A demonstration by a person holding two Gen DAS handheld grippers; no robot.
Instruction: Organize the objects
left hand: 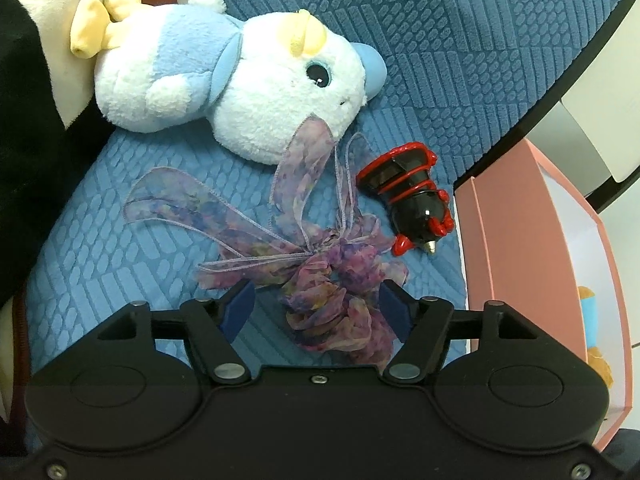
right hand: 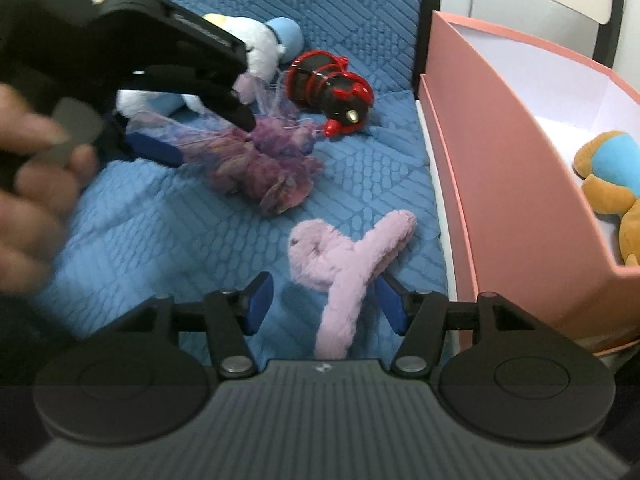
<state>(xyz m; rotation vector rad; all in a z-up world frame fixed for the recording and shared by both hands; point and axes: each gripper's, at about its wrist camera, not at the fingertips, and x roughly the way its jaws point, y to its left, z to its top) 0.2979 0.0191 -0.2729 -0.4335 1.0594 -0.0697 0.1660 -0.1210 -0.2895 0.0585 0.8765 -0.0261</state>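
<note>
Right wrist view: wide blue quilted cushion (right hand: 168, 232) with raised brick-like pattern, under everything. At its right edge, touching it, pink cardboard box (right hand: 492, 184) with white inside, lid off; in the box an orange and light-blue plush toy (right hand: 612, 184), lying near the far wall. On the cushion, white and pale-blue plush animal (left hand: 248, 92) with yellow horn and one black eye, on its side, soft curly fabric. Just in front of it, purple floral chiffon scrunchie (left hand: 336, 296) with long thin ribbon tails, crumpled and half transparent; lying between the wide-apart blue pads of left gripper (left hand: 318, 306), no squeeze visible. Beside the scrunchie, near the box, red and black plastic toy (left hand: 412, 196), glossy, ribbed, with small metal tip. Closer to the right camera, pink fluffy hair claw (right hand: 344, 268), curved, furry; between the spread fingers of right gripper (right hand: 324, 306), near the right pad, contact not clear.
</note>
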